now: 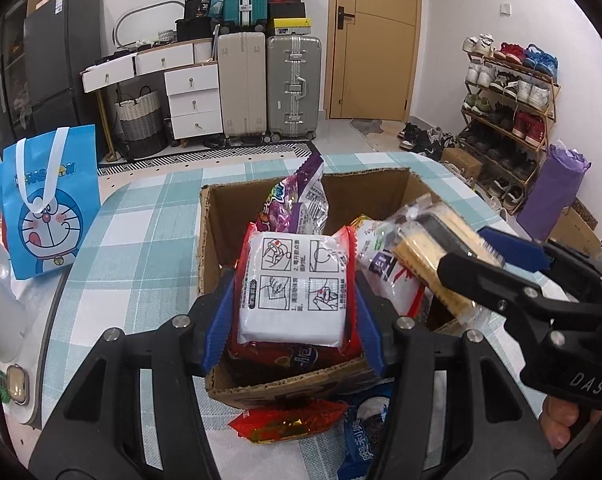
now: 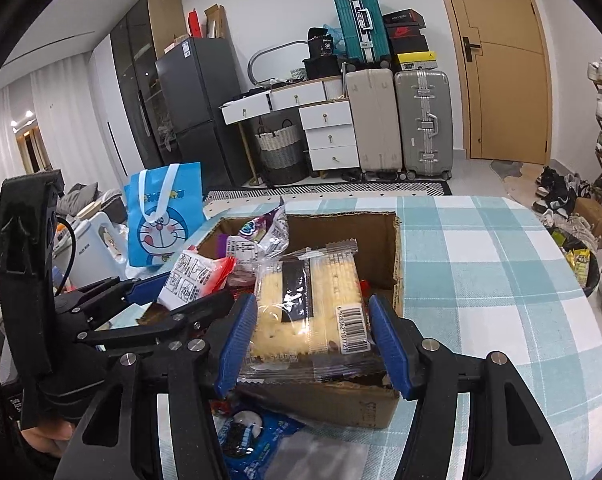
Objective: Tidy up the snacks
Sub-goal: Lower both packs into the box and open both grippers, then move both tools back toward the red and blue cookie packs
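Note:
An open cardboard box [image 1: 217,216] [image 2: 395,248] stands on the checked tablecloth with several snack packs inside, a purple bag [image 1: 297,200] [image 2: 261,228] upright at the back. My left gripper [image 1: 295,296] is shut on a red-and-white pack [image 1: 293,284] [image 2: 193,276] and holds it over the box. My right gripper [image 2: 313,340] [image 1: 467,258] is shut on a clear pack of yellow crackers [image 2: 309,304] [image 1: 433,264], held over the box's right side.
A red snack pack [image 1: 289,420] and a blue cookie pack [image 1: 365,432] [image 2: 253,436] lie on the table in front of the box. A blue Doraemon bag [image 1: 45,208] [image 2: 163,216] stands left. Checked tablecloth [image 2: 481,280] stretches right of the box.

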A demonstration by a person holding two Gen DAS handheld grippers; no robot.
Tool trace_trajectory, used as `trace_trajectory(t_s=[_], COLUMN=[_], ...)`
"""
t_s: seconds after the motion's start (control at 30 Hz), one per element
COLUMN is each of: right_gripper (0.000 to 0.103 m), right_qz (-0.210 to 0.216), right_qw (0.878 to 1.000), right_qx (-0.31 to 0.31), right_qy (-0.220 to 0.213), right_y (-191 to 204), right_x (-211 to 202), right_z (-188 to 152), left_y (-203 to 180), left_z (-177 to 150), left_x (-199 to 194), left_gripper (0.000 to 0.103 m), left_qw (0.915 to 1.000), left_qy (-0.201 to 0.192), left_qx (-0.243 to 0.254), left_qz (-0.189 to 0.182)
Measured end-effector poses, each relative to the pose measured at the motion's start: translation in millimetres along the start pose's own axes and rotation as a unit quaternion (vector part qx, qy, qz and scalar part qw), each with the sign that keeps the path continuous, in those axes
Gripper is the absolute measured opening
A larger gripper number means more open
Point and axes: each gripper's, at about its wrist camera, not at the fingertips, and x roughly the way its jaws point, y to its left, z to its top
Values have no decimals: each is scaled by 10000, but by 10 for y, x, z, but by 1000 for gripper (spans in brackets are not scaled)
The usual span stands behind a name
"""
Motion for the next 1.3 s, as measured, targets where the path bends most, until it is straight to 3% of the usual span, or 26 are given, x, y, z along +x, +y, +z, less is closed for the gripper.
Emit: trace_trajectory(t_s=[0.23,0.3,0.37,0.43,0.6,0.67,1.03,1.3], right_gripper=[60,61,69,83,96,100,102,102], right_qz=[-137,-195,-272,-292,-403,-433,-189,-46], right_qw=[9997,9994,9990,9986,9983,9983,9990,9981], right_qx=[-185,-251,-303,-348,-259,-176,354,569], right_qy=[-29,-126,-182,-252,-332,-348,-177,245], right_y=[3,17,23,19,-38,-67,-146,-80], right_x=[-1,-76,-154,-244,-425,-487,-614,-510], right_z=[1,-11,-27,-64,-180,-228,-526,-689], left_y=[-9,13,24,20,-3,37,292,427], left_z=[-18,-17,-30,-51,-124,-163,-478,-798], left_x=[123,98,45,-3,-179,-268,-683,-741], left_gripper=[58,65,74,80,90,103,103,102], left_qw=[10000,10000,10000,9999,9996,9996,9992,9992], left_qy=[36,45,-17,-55,-207,-248,-383,-285], left_qx=[33,26,40,74,203,150,-101,-278], left_qz=[42,4,-33,-95,48,29,-20,3])
